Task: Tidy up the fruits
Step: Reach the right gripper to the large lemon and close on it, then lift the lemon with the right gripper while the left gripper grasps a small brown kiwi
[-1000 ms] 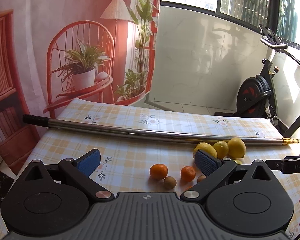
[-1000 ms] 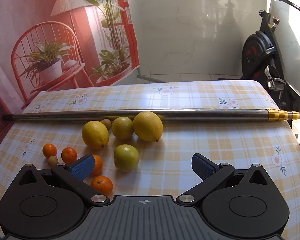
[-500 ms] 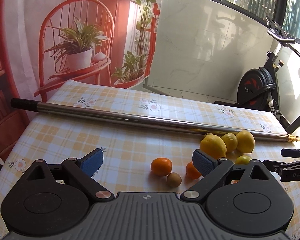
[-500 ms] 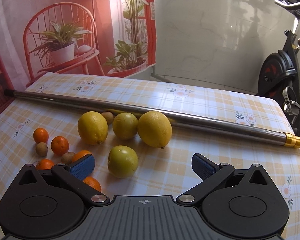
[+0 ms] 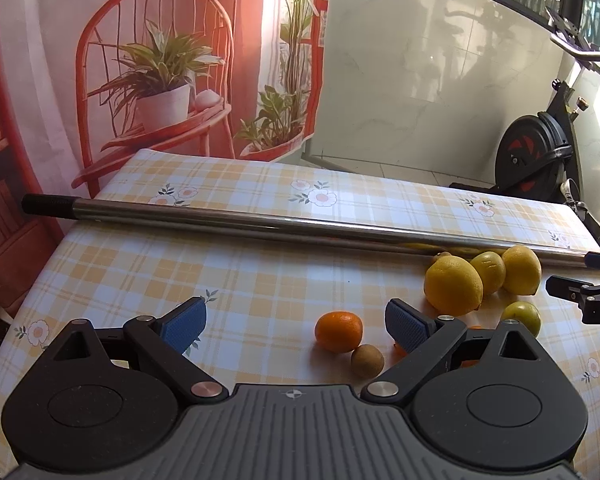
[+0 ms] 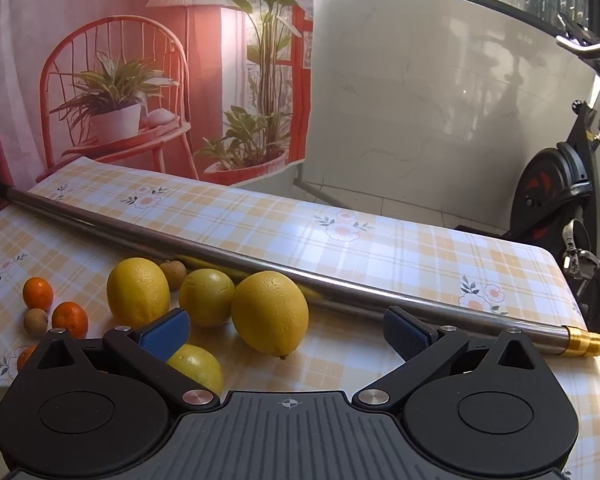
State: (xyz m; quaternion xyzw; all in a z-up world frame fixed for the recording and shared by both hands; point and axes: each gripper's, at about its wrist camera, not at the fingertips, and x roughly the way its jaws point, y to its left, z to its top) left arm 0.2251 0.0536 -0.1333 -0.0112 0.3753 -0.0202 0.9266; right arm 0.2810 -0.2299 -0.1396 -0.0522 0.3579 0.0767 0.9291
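Observation:
Fruits lie loose on the checked tablecloth [image 5: 260,280]. In the left wrist view a small orange [image 5: 339,331] and a brown kiwi-like fruit [image 5: 367,361] sit just ahead of my open left gripper [image 5: 296,326], close to its right finger. Three lemons [image 5: 454,287] cluster to the right, with a greenish fruit [image 5: 521,316] near them. In the right wrist view my right gripper [image 6: 286,334] stands open and empty, and a big lemon [image 6: 270,312] lies between its fingers, just beyond the tips. More lemons [image 6: 138,292], two small oranges [image 6: 70,319] and a greenish fruit [image 6: 198,368] lie left.
A long steel pole [image 5: 260,224] lies across the table behind the fruit, its brass end [image 6: 584,342] near the right edge. An exercise bike [image 5: 540,152] stands beyond the table's right side. A printed backdrop with a red chair hangs behind.
Both grippers have moved forward and lower toward the fruit. The big lemon now sits between the right gripper's fingers; the orange and the brown fruit are nearer the left gripper.

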